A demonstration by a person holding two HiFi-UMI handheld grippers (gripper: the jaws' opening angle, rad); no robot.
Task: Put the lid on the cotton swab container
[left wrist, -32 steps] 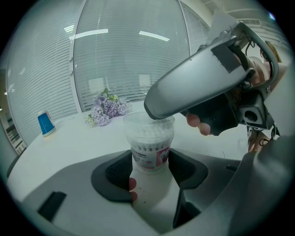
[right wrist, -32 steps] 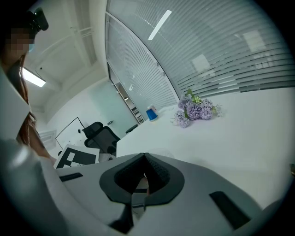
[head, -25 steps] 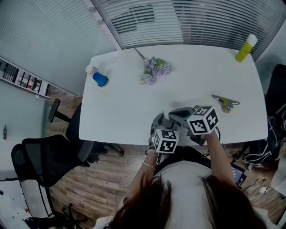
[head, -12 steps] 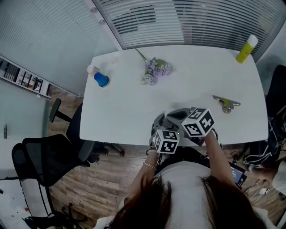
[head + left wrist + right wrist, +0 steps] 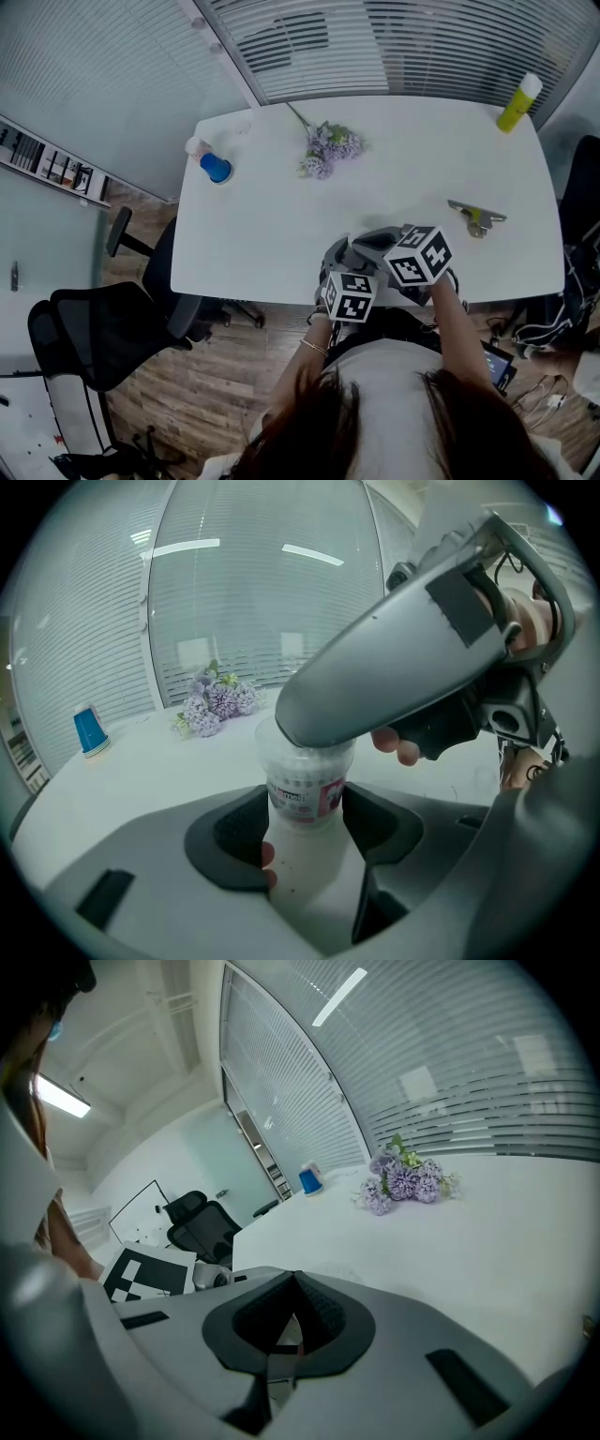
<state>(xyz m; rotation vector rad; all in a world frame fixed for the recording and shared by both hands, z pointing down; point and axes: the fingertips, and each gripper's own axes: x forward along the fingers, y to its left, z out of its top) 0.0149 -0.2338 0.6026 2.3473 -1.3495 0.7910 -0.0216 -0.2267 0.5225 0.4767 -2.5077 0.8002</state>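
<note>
Lidding step: my left jaws gripped the clear plastic cotton swab container; my right jaws, pinched almost together on what seemed its transparent lid, sat just above. Next called for a square downward press.

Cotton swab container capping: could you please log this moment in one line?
left claw: shut on cotton swab container | right claw: shut, over container top | lid: not discernible

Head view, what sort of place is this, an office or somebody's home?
Most likely an office or meeting room: a plain white table, a black swivel chair beside it, and glazed walls covered by slatted blinds.
</note>
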